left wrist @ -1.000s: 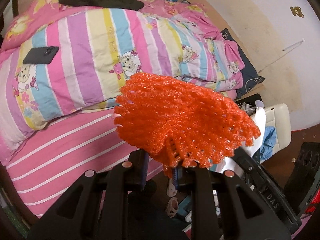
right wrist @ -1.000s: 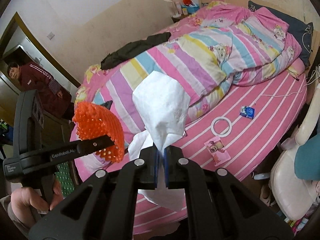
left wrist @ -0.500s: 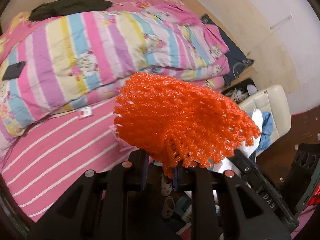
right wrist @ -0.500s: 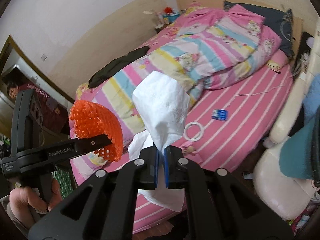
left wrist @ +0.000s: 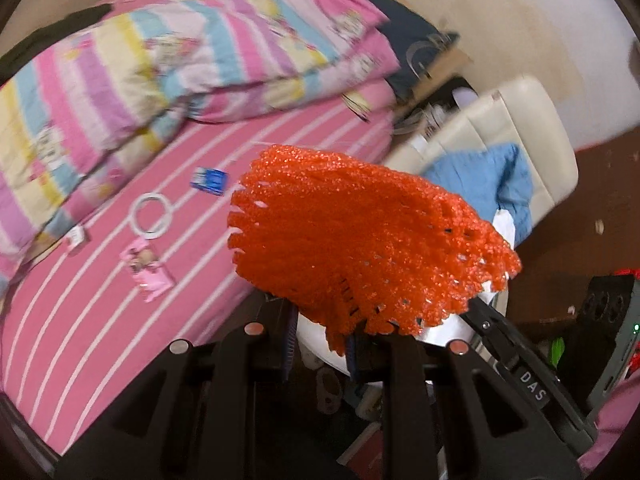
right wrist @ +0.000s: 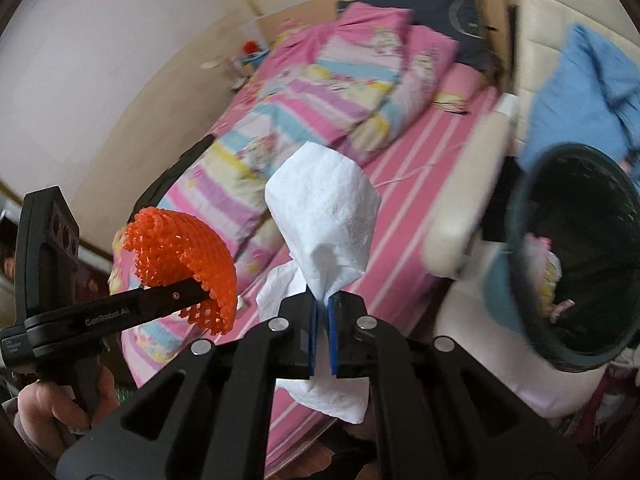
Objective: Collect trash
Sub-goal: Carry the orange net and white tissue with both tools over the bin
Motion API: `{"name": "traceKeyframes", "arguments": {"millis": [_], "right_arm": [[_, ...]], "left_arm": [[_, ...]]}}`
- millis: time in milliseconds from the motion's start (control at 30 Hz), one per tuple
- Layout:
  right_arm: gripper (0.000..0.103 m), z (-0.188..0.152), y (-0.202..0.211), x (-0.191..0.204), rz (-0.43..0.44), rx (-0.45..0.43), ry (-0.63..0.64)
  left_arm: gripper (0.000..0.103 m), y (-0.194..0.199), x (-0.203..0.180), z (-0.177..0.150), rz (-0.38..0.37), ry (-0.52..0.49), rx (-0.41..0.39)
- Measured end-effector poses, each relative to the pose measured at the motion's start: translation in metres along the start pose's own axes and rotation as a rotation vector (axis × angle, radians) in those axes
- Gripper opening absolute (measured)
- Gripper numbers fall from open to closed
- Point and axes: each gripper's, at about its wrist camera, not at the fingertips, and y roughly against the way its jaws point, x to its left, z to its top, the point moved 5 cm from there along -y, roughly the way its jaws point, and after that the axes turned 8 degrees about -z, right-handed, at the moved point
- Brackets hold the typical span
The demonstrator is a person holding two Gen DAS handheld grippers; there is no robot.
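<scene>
My left gripper is shut on an orange foam net, held in the air beside the bed; the net also shows in the right wrist view. My right gripper is shut on a white tissue that stands up from the jaws. A dark mesh waste bin with some trash inside is at the right of the right wrist view, close to the tissue. On the pink striped sheet lie a blue packet, a white ring and a pink wrapper.
A striped quilt is bunched on the bed. A cream chair with blue cloth stands beside the bed, next to the bin. A dark pillow lies at the bed's head.
Both grippers have swung right, away from the bed, still holding the net and tissue. The waste bin and the chair have come into the right wrist view.
</scene>
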Motion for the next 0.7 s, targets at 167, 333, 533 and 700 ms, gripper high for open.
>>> {"name": "traceKeyframes", "arguments": {"millis": [167, 333, 533, 700], "right_arm": [[0.005, 0.007, 0.009, -0.081, -0.058, -0.007, -0.101], [0.005, 0.008, 0.018, -0.161, -0.122, -0.011, -0.205], [0.005, 0.002, 0.017, -0.229, -0.176, 0.001, -0.292], [0.005, -0.003, 0.009, -0.265, -0.203, 0.019, -0.344]], "left_arm": [[0.019, -0.058, -0.058, -0.005, -0.022, -0.083, 0.095], [0.02, -0.115, -0.111, -0.016, -0.044, -0.178, 0.198], [0.02, -0.175, -0.155, -0.031, -0.056, -0.251, 0.316], [0.02, -0.214, -0.176, -0.045, -0.041, -0.307, 0.401]]}}
